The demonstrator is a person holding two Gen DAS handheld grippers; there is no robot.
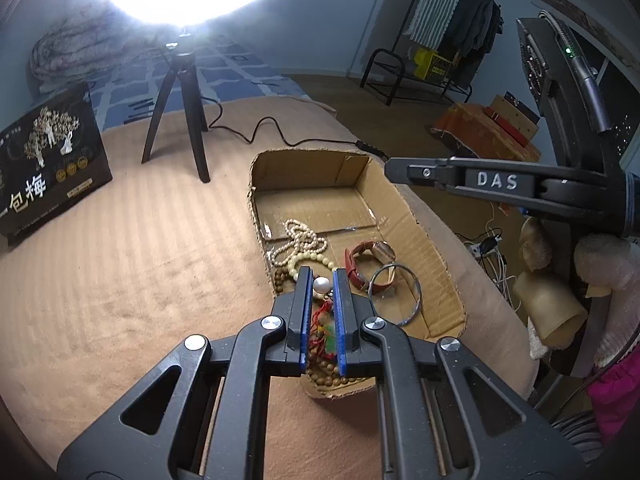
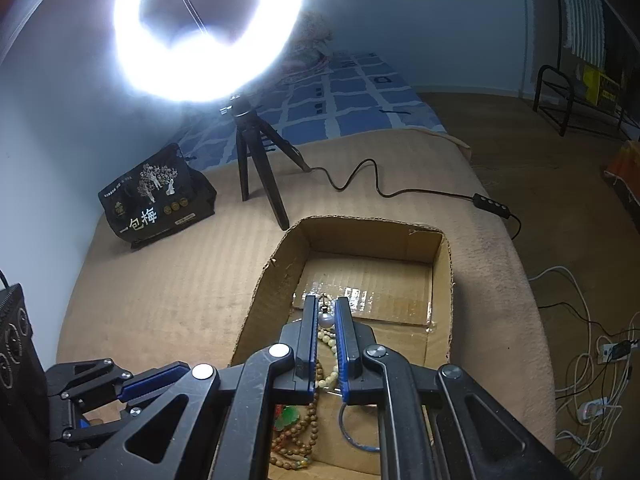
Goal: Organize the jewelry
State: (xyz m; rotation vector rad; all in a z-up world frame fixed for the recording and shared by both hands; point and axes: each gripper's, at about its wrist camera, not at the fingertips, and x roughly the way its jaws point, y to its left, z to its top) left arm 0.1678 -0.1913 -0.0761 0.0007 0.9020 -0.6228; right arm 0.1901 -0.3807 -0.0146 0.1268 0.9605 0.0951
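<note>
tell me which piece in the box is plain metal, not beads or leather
The silver bangle, a thin bare hoop at the right of the cardboard box, beside the red leather watch. The other necklaces and bracelets are all beaded.

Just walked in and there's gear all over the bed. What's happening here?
A person with two handheld grippers is sorting jewelry into a cardboard box on the bed. The left gripper and the right gripper each have a white pearl bead between their fingers, though whether either pinches it is unclear. A pearl necklace, red-strapped watch, metal bangle and wooden beads lie in the box.
</note>
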